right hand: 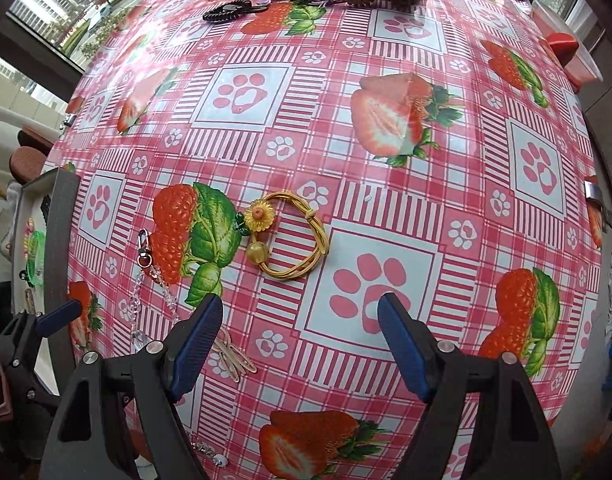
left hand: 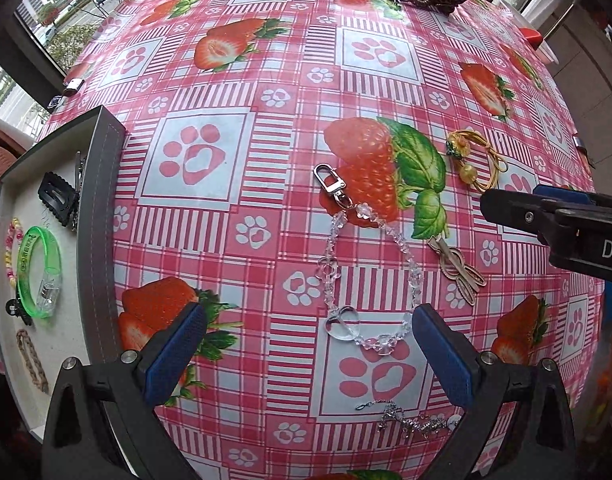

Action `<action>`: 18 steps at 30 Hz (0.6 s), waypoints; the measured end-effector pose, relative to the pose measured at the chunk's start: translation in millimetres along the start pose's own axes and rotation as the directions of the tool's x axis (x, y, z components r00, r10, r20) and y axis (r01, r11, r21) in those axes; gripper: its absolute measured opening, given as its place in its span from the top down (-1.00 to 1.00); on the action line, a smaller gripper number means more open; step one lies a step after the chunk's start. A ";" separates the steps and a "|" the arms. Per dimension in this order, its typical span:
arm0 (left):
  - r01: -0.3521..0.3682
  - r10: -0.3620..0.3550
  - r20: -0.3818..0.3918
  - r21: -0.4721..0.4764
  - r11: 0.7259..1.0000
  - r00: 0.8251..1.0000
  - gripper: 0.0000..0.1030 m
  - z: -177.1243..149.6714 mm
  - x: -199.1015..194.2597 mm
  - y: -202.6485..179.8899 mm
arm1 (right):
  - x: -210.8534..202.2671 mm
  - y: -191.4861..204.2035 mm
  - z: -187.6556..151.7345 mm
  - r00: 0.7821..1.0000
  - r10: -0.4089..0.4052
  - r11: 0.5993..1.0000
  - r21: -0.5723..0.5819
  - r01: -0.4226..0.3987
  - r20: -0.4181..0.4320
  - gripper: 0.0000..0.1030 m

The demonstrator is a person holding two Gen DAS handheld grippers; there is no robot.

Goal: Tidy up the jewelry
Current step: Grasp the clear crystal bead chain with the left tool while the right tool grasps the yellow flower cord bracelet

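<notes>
Jaws of my left gripper (left hand: 309, 354) stand wide apart over the clear crystal bead chain with a silver clasp (left hand: 365, 264), gripping nothing; the grey tray (left hand: 102, 200) sits left. "DA" shows on the other gripper's body. Right view: my right gripper (right hand: 300, 344) hangs open, empty, just below the yellow cord bracelet with a flower charm (right hand: 290, 240).
</notes>
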State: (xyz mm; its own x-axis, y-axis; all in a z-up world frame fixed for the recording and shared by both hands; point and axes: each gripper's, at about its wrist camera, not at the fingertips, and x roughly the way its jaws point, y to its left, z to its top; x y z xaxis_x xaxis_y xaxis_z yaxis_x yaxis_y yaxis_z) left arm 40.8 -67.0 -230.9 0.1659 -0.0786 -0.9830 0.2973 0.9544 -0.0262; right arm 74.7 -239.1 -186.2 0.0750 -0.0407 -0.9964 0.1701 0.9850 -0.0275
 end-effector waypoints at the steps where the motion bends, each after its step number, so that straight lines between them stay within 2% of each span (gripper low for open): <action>1: -0.003 0.003 0.000 -0.001 1.000 1.000 -1.00 -0.8 2.2 -2.3 | 2.5 2.3 3.3 1.000 -0.006 1.000 -0.019 0.006 0.002 -0.60; 6: -0.016 0.016 -0.001 -0.011 1.000 1.000 -1.00 -2.0 12.5 -12.1 | 15.2 9.8 15.2 0.999 -0.048 0.995 -0.092 0.048 0.011 -0.60; 8: -0.047 0.047 -0.001 -0.003 0.999 0.999 -1.00 0.8 18.0 -20.2 | 18.6 12.5 19.6 0.998 -0.065 0.991 -0.115 0.067 0.024 -0.60; 17: -0.039 0.040 0.028 -0.015 0.999 0.999 -1.00 18.8 25.0 -31.6 | 31.4 28.4 33.0 0.991 -0.120 0.974 -0.189 0.129 0.057 -0.59; 18: -0.037 0.038 0.036 -0.008 0.999 0.999 -0.90 19.3 23.8 -33.7 | 31.5 28.6 32.9 0.991 -0.119 0.974 -0.189 0.128 0.059 -0.53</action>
State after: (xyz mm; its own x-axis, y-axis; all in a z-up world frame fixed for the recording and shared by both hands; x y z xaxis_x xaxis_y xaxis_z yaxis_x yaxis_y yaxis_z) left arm 52.9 -106.6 -249.8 0.2105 -0.0530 -0.9762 0.2829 0.9591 0.0090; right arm 114.2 -217.7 -215.7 0.1123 -0.1672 -0.9795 -0.0109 0.9855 -0.1695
